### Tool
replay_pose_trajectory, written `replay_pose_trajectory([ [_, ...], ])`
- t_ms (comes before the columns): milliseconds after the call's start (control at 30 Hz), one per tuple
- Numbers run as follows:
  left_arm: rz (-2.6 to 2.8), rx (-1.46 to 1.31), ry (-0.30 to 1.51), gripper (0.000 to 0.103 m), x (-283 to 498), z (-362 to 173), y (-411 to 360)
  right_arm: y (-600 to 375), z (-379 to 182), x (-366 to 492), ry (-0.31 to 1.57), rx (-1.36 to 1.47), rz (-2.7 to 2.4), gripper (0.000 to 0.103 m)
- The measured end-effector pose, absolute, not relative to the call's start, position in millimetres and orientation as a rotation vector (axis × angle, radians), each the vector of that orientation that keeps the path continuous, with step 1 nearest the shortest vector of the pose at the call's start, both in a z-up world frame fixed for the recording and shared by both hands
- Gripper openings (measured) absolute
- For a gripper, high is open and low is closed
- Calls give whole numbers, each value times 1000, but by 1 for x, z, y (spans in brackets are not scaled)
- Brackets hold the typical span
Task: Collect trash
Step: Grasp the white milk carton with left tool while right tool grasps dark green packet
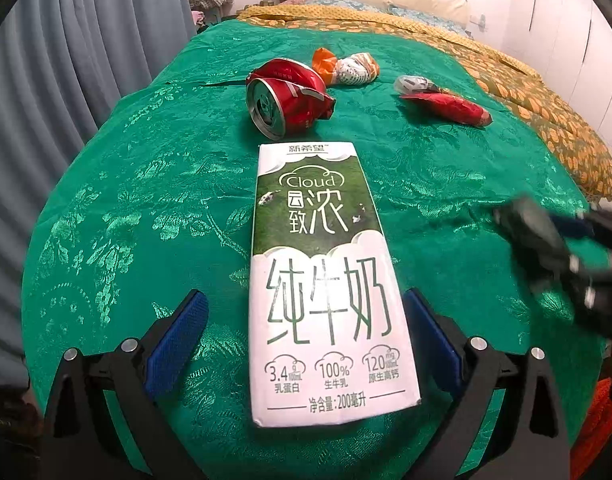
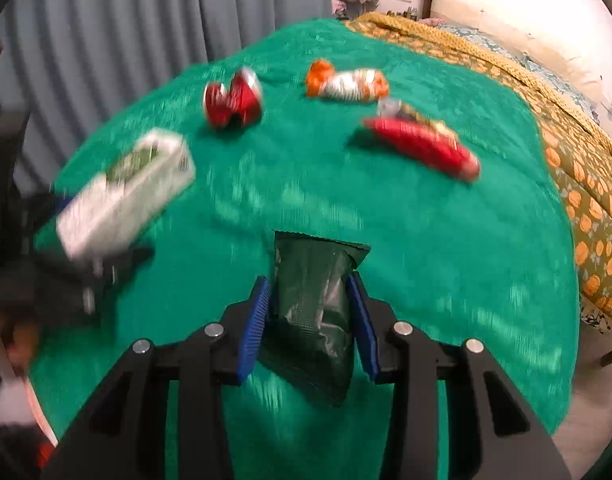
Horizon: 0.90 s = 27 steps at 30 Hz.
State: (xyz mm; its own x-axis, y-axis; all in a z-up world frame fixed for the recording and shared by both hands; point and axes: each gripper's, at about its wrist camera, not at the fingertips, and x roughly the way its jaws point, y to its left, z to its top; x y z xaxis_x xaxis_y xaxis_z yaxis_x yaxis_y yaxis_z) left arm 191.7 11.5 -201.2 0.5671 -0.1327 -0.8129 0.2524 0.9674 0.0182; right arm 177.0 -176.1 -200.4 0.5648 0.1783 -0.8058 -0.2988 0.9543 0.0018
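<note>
We are mid-collection, with two pieces of trash in hand at once. Nearest to us, our right hand-held gripper is closed on a dark green wrapper, its blue pads pressed against the wrapper's sides and the bag lifted above the green bedspread. Our left hand-held gripper stands wide apart around the milk carton: the carton lies lengthwise between the pads, with green cloth showing on either side, so we judge the grip not yet made. The right wrist view is blurred, and it cannot tell us whether the carton rests on the cloth or is raised.

The next move, as we read it, calls for closing the left jaws squarely on the carton's long sides.

Farther along the bed lie the crushed red can, then the orange and white wrapper and the red packet, all well apart from both grippers and not yet gathered.
</note>
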Motion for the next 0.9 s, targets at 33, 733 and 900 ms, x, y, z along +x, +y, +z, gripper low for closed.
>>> replay_pose_trajectory([
  [33,-226,137,944,97,192,-201,12,-177,-203,175,912,-139,268,65],
  [733,-226,138,944,97,191,-201,12,-185,-209,177,900,-67,247,76],
  [900,-226,138,944,97,191,-201,12,-185,-209,177,901,-66,243,77],
])
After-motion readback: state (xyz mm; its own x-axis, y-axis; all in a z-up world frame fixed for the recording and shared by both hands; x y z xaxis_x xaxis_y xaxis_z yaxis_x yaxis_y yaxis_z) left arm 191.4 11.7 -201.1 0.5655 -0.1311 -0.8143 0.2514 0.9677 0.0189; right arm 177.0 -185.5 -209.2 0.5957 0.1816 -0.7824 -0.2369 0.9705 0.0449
